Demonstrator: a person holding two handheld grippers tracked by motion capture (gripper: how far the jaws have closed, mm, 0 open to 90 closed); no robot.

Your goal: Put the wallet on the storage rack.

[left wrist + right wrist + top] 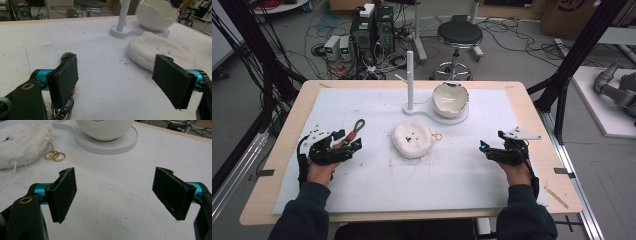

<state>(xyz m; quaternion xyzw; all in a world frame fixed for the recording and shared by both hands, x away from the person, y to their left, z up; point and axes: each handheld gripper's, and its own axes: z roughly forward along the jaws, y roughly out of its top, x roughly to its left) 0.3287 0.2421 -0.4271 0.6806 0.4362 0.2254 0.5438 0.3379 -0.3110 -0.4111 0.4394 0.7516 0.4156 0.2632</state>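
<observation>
A: Keyring point(62, 110) lies just under your left gripper point(355, 145), beside its left pad, on the foam mat point(362, 185).
B: Jaws?
A: Yours are spread wide on both; right gripper point(483, 148) holds nothing.
B: Texture?
A: Metal loops, perhaps an olive strap. Fluffy round white pouch point(413, 139) sits between your grippers, apart from both
</observation>
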